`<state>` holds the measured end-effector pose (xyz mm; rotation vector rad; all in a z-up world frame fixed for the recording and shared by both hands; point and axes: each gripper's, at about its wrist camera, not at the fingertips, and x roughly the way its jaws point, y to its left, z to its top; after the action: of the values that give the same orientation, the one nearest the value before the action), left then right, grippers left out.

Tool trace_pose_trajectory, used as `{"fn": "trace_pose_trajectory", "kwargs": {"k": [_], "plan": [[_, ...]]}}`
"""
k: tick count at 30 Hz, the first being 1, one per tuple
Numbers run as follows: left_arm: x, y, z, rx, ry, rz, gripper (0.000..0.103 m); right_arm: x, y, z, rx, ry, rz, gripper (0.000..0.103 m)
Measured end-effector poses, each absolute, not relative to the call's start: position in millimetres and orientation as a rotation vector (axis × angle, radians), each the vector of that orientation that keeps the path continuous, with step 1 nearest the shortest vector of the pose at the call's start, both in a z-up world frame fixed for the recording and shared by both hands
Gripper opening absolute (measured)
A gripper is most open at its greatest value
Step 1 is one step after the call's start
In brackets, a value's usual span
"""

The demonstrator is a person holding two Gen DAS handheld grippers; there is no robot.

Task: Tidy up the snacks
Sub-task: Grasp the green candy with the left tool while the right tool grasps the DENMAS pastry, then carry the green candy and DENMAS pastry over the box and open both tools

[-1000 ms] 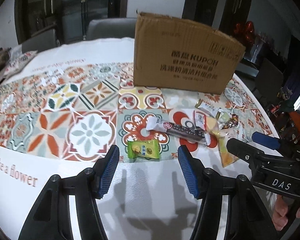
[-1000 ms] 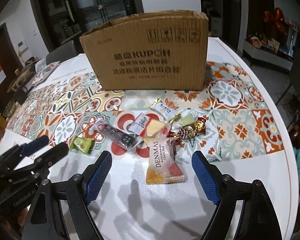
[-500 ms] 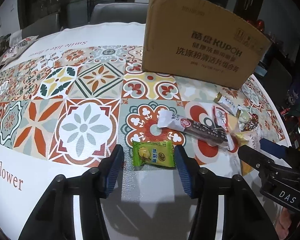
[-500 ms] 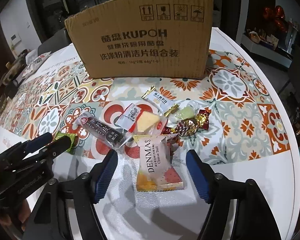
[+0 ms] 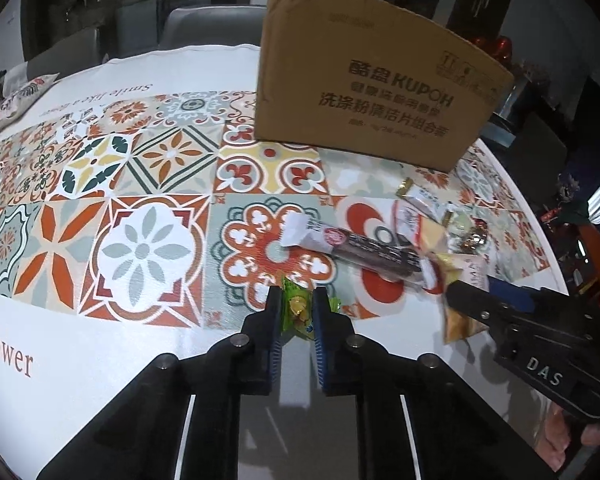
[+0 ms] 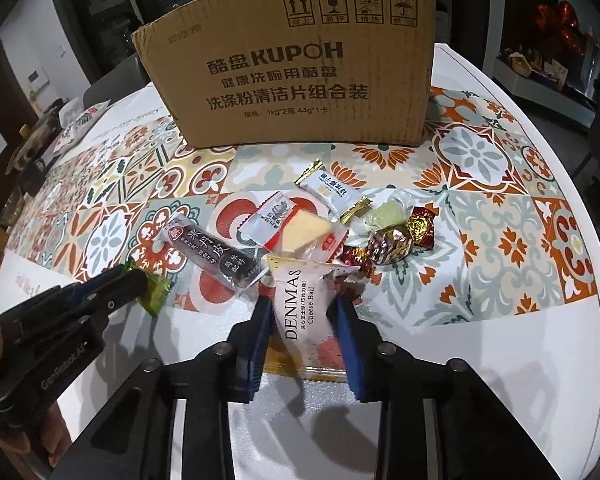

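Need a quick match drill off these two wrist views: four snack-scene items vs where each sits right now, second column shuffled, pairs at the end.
Items:
1. green candy packet
2. DENMAS Cheese Ball pack
3. dark fruit-leather bar
4. cardboard box

Places:
A. lying loose on the patterned cloth, between the two gripped snacks
B. between the left tongs
C. standing at the back of the table, behind the snacks
D. between the right tongs

Pairs: 1-B, 2-D, 3-A, 4-C

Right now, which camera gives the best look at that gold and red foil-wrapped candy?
The right wrist view: the foil-wrapped candy lies unobstructed and sharp, twisted ends visible, beside the pale green sweet. In the left wrist view it is only a small blurred glint at the far edge of the pile.
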<state>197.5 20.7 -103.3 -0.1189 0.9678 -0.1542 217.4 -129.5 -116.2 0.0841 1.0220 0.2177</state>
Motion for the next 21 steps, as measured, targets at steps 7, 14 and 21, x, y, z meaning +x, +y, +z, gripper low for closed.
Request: {"fn": "trace_pose_trajectory", "kwargs": {"k": [7, 14, 21], "plan": [[185.0, 6.6, -87.7, -0.112, 0.942, -0.204, 0.014, 209.6, -133.3, -104.4, 0.108, 0.993, 0.236, 0.032], [177.0, 2.8, -65.2, -0.115, 0.893, -0.224, 0.013, 201.3, -133.2, -86.4, 0.110, 0.948, 0.258, 0.032], [168.6, 1.9, -38.4, -0.106, 0.827, -0.238, 0.013, 194.0, -134.5, -65.4, 0.094, 0.888, 0.272, 0.032]]}}
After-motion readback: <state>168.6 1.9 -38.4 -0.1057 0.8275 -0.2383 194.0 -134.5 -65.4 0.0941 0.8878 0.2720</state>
